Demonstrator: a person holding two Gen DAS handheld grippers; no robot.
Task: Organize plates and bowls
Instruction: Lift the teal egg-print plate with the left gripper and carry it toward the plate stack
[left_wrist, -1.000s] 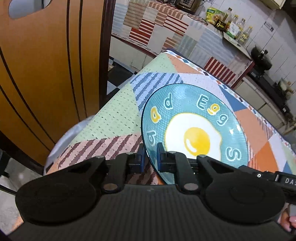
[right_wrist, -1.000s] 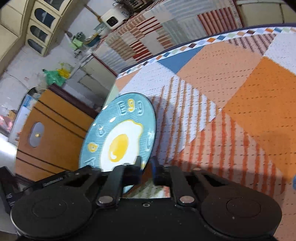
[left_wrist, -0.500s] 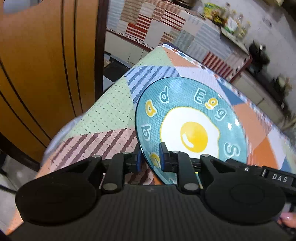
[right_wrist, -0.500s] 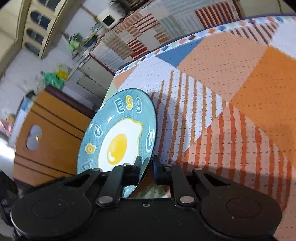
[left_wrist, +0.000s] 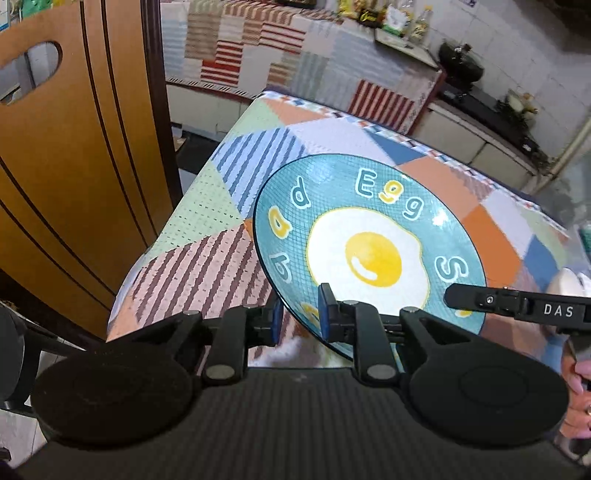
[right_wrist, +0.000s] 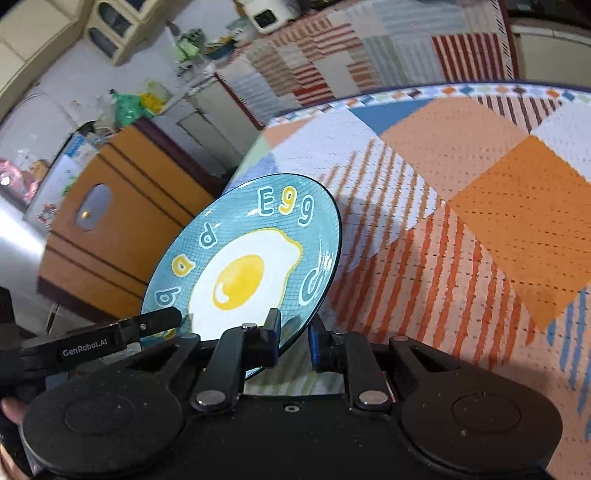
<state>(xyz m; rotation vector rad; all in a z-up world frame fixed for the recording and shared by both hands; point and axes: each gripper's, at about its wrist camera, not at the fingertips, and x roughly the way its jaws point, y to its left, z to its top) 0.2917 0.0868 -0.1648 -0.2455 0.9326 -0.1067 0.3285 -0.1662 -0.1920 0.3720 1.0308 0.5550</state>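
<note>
A teal plate (left_wrist: 373, 240) with a fried-egg picture and letters is held tilted above the patchwork tablecloth (left_wrist: 229, 206). My left gripper (left_wrist: 300, 317) is shut on its near rim. My right gripper (right_wrist: 293, 334) is shut on the rim of the same plate (right_wrist: 251, 258) from the other side. Each gripper shows in the other's view: the right one (left_wrist: 517, 302) in the left wrist view, the left one (right_wrist: 110, 332) in the right wrist view. No bowls are in view.
A wooden chair back (left_wrist: 74, 147) stands left of the table's corner. A kitchen counter with a black pot (left_wrist: 460, 64) and bottles lies beyond the table. The tablecloth (right_wrist: 480, 221) stretches to the right. A white object (left_wrist: 570, 284) sits at the right edge.
Both grippers have lifted the plate and carried it over the table. The left wrist view has swung right, showing more of the tabletop.
</note>
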